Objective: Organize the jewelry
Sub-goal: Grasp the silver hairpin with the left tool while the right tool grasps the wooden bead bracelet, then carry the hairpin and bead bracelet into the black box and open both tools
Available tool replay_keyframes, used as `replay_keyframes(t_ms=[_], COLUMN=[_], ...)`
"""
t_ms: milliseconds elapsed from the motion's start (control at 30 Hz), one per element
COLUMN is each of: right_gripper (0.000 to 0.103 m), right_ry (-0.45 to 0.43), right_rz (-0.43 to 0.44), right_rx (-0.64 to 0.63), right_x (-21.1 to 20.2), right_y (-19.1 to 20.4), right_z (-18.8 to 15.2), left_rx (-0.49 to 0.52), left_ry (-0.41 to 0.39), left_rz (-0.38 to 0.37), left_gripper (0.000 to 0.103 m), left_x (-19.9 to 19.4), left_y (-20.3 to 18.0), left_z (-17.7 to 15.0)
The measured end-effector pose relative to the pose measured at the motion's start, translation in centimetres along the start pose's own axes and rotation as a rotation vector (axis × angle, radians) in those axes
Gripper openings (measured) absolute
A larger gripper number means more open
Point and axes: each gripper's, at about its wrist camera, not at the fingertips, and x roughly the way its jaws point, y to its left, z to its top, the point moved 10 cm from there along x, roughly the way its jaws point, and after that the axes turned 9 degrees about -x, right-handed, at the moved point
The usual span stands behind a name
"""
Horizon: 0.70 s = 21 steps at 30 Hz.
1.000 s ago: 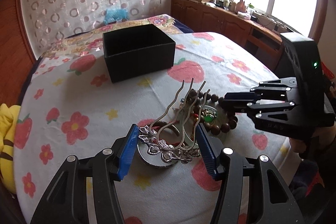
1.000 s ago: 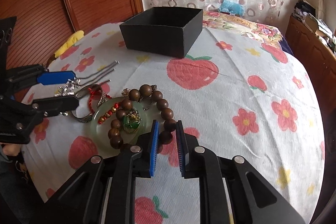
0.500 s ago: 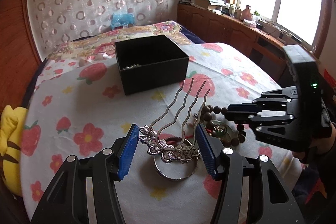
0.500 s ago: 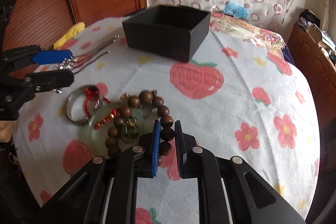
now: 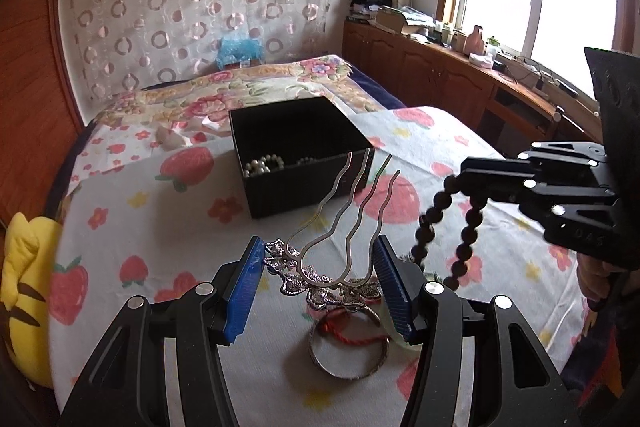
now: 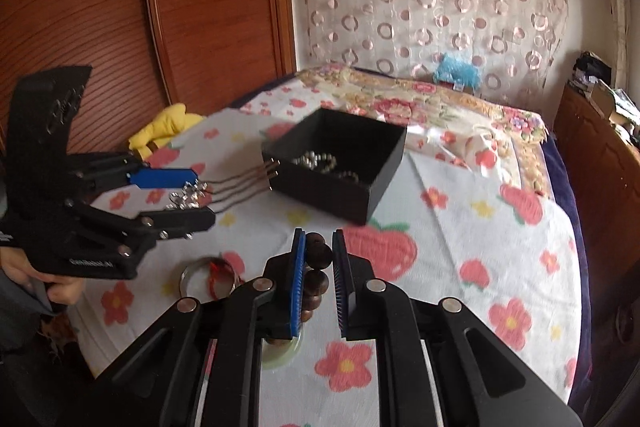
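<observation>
We hold the hair comb in the left gripper, half open, and the bead bracelet in the nearly closed right gripper; carry both level over the black box, frame center, then release.

tools: 2 — left tool, right tool | hair fork: 1 — four prongs | wooden bead bracelet: 1 | silver bangle: 1 | red cord: 1 | black box: 1 | yellow plush: 1
</observation>
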Motion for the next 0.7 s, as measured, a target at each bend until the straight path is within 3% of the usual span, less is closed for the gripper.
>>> replay_keyframes(t_ms=[367,700], right_gripper=[0.015,0.015], right_ry=[-0.063,-0.097], right_rz=[-0.019,-0.033], right_rx=[-0.004,-0.015], right_x=[-1.4,-0.4], right_y=[-2.7,-5.0], right_z=[4.0,7.2], left_rx=[-0.002,0.018], left_ry=[-0.024,-0.026], left_rz=[0.009,0.024], left_gripper=[0.054,0.054], left_x=[0.6,4.0], left_y=[0.7,1.0], left_z=[2.6,6.8])
